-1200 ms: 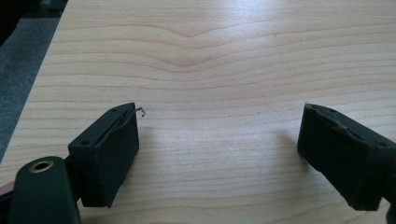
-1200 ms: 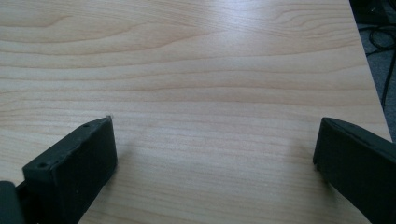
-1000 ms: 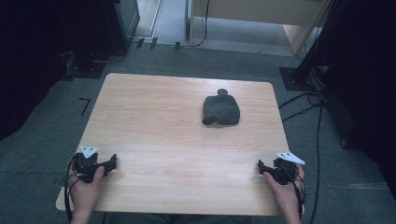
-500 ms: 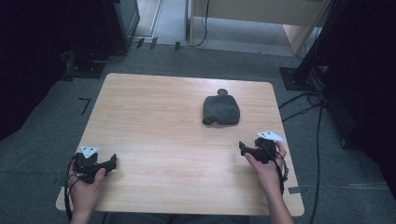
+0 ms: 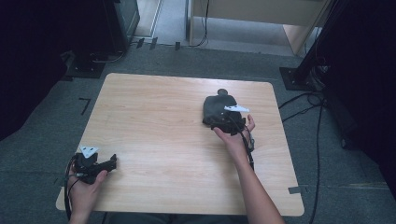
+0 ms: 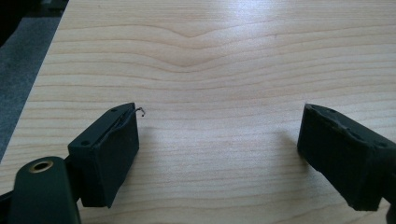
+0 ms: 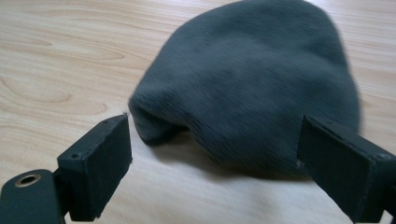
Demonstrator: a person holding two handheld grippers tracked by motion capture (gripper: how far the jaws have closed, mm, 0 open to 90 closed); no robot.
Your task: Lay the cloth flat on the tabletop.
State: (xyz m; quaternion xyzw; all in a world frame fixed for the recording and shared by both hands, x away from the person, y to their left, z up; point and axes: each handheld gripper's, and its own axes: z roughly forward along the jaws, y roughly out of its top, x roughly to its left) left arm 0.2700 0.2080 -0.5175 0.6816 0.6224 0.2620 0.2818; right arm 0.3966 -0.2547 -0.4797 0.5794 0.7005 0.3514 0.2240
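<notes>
So my right gripper (image 5: pixel 227 122) is parked at the near edge of the dark grey knit beanie (image 5: pixel 217 108) on the wooden table (image 5: pixel 154 121), toward the far right of the tabletop. From the right gripper view the jaws are spread wide with nothing between the pads yet. The beanie (image 7: pixel 261 88) sits just past my fingertips, straddling the gap, with its lumpy body stretching from a bit inside the left pad (image 7: pixel 100 161) all the way across to the right pad (image 7: pixel 343 161). Its rolled edge dips down toward the table right in front of the left pad, and there's a shadowed hollow under the fabric there. I can't tell if the right pad is actually brushing the knit or just sitting in front of it, looks super close either way. The picture is a bit blurry on the fabric. From the high view there's a small round dark bump at the far end of the beanie, on the side away from my fingers, probably a pom-pom but too small to be sure.

My left gripper (image 5: pixel 95 164) is down at the near left corner of the table, well apart from the beanie. Its jaws are spread wide too, holding nothing, just bare wood grain between and ahead of the pads (image 6: pixel 109 161). The table's left edge and grey carpet (image 6: pixel 18 74) run off past the left fingertip.
</notes>
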